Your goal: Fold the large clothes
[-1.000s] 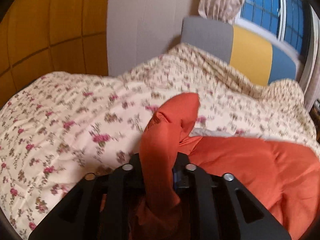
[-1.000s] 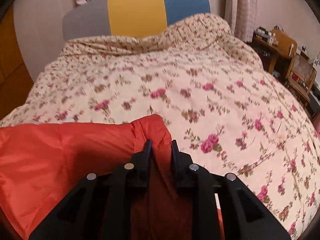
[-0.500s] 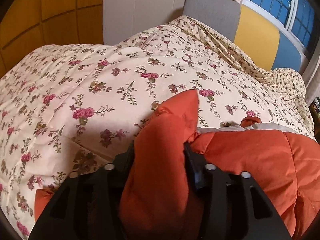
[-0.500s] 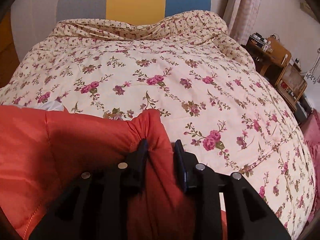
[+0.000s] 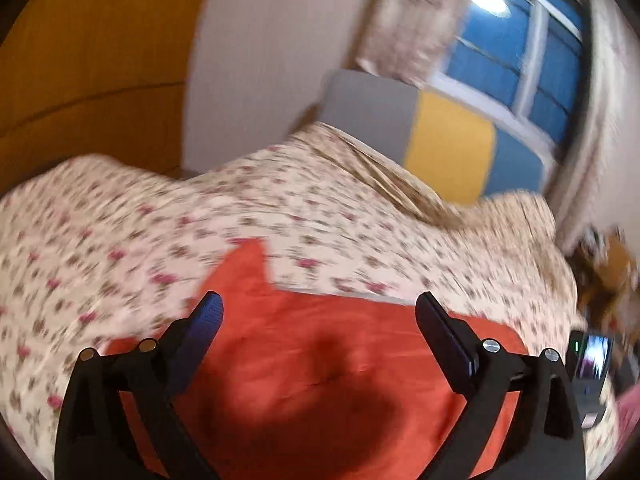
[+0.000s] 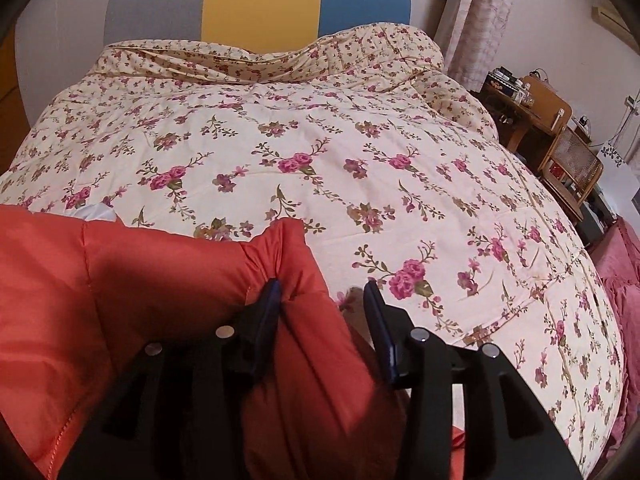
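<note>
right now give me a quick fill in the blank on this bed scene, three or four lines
1. The puffy garment lying on the floral quilt is ____ in colour.
2. The left tool has just opened wide, with ____ between its jaws.
3. The middle panel of the headboard is ____.
4. The right tool has a fold of the ____ between its opening jaws.

Missing words: orange; nothing; yellow; garment

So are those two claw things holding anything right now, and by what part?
Nothing is gripped. The left gripper has just opened wide above the orange garment. The right gripper has been opening too; the garment's corner fold lies loose between its jaws.
</note>
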The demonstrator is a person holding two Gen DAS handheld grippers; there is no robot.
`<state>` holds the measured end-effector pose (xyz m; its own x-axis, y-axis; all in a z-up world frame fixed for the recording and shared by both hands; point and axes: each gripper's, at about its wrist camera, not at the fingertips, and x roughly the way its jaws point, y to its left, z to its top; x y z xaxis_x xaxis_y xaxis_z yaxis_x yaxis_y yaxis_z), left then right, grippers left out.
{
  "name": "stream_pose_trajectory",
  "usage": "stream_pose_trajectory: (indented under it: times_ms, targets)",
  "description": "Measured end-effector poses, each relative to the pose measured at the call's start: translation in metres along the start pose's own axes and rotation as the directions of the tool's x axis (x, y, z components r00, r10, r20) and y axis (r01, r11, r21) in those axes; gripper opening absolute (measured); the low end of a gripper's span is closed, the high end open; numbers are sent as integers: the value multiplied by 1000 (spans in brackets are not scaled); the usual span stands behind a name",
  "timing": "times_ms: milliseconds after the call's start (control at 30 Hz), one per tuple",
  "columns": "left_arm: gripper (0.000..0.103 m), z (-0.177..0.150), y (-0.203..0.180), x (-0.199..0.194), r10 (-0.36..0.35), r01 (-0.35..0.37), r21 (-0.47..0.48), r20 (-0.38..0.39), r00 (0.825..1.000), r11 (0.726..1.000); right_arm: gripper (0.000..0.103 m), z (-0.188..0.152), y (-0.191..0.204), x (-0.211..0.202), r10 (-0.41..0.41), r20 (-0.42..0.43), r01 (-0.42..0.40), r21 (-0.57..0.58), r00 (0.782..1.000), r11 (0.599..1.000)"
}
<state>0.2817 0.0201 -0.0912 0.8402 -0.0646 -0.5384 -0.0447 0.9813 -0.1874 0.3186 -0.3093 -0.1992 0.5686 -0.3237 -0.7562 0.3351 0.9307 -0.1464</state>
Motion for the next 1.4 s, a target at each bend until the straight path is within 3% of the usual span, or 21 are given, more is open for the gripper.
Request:
stream_pose_trajectory:
  times_ms: [67,167,233,333,600,733,833,933,1000,1067,1133,1233,1400]
  targets:
    - [96,-3,-19,14,-9,10,67,-11,1000,998,47,0,-1,-1,-1,0,1,6,1000,1000]
    - [96,-19,-34,49,19,-6,139,-91,996,990,47,0,-2,-1,1,-1,-1,7,1000,1000]
    - [97,-36,-30,68,11,6,115,-139,990,993,47,0,-3,-1,6,0,-6,10,1000,1000]
    - [100,-45,-20,75,-28,35,60,-119,993,998,47,0,-3,-1,13,1,-13,17,1000,1000]
    - [100,-53,-22,86,-15,25,80,-127,992,997,51,1,-2,-5,3,4,-3,11,1000,1000]
    - [100,-54,-20,86,-9,20,81,-131,991,997,54,7,-5,-32,68,40,-68,9,997,998]
    - [100,-53,-20,86,-6,17,82,-131,991,996,62,9,-8,-86,143,183,-157,65,973,985]
    - [100,-53,-20,85,-3,14,83,-131,991,996,62,10,5,-128,260,287,-288,58,922,956]
    - [100,-53,-20,86,-6,16,82,-131,991,996,62,11,22,-140,341,306,-363,16,889,932]
    - [100,-54,-19,85,-7,18,79,-131,991,997,60,10,49,-137,379,296,-377,-68,877,924]
    - [100,-54,-19,85,-8,18,79,-130,992,997,56,6,67,-126,395,267,-381,-106,879,918]
    - [100,-54,-18,85,-12,21,75,-127,992,997,55,-7,88,-96,374,201,-353,-135,905,926]
    - [100,-54,-19,85,-4,14,79,-123,992,997,56,-20,93,-71,341,184,-322,-124,922,939]
